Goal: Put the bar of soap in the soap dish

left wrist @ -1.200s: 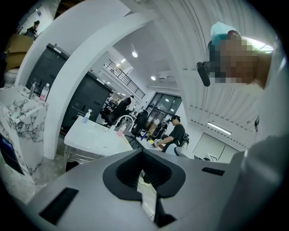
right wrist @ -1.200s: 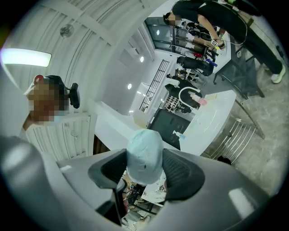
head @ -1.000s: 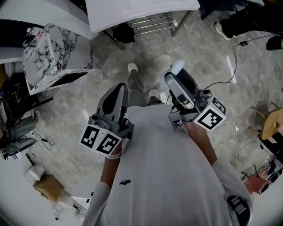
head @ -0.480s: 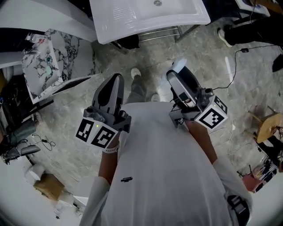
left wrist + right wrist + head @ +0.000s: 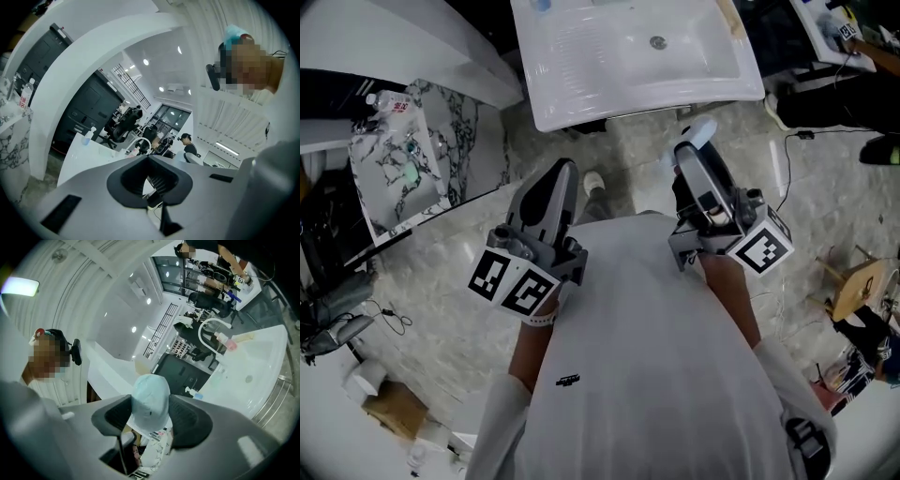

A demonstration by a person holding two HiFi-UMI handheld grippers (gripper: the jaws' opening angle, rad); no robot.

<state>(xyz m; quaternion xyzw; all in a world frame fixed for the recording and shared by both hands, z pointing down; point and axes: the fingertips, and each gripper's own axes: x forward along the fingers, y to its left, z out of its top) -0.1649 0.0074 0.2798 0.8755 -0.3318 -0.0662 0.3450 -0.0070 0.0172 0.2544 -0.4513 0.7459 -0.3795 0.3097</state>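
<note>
A pale blue bar of soap (image 5: 700,130) sticks out past the tips of my right gripper (image 5: 697,142), which is shut on it. In the right gripper view the soap (image 5: 150,397) sits upright between the two dark pads. My left gripper (image 5: 563,172) points forward beside it, jaws shut with nothing between them; its tips meet at the left gripper (image 5: 149,158). Ahead lies a white sink (image 5: 581,56) with a drain (image 5: 657,42). A tan flat thing (image 5: 729,16) rests on its right rim; I cannot tell whether it is the soap dish.
The sink (image 5: 262,366) has a curved white faucet (image 5: 209,327), a pink bottle (image 5: 222,340) and a blue pump bottle (image 5: 193,393). A marble-patterned panel (image 5: 403,164) leans at the left. Cables (image 5: 787,159) cross the stone floor at the right. People stand far off in the room.
The sink has come further into the head view, drain now showing, as I step toward it. Both grippers keep their pose; the right still holds the soap.
</note>
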